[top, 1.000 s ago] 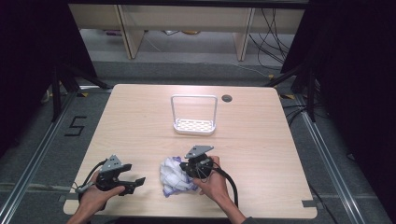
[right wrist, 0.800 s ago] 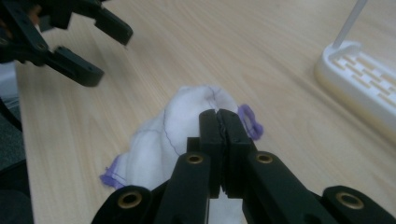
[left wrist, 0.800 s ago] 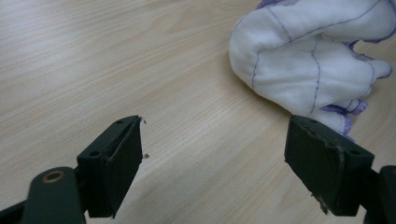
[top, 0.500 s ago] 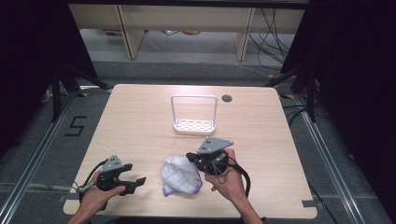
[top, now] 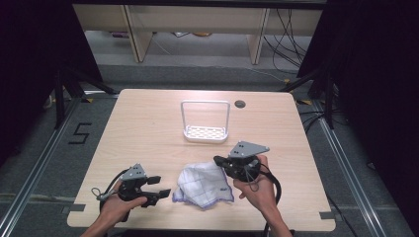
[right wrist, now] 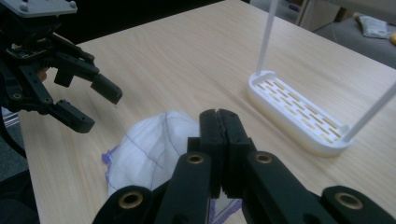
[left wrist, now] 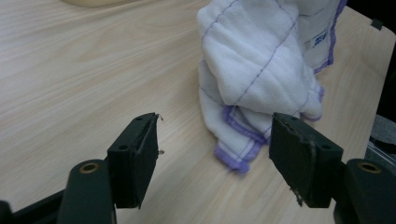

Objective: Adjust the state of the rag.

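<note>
Crumpled cloth [top: 205, 184] at table [top: 148, 128] six o'clock. Left gripper [top: 163, 192] at its nine, jaws wide, empty. Right gripper [top: 221, 161] at its one, jaws pressed together, seemingly nothing between. Rack [top: 205, 132] at twelve.

Two hand-held black grippers, bare forearms

The left gripper [top: 159, 186] and right gripper [top: 221, 160] are black, each topped by a grey three-cornered plate with a black cable trailing; brass-coloured rings sit at the jaw pivots. No sleeves reach the wrists.
</note>
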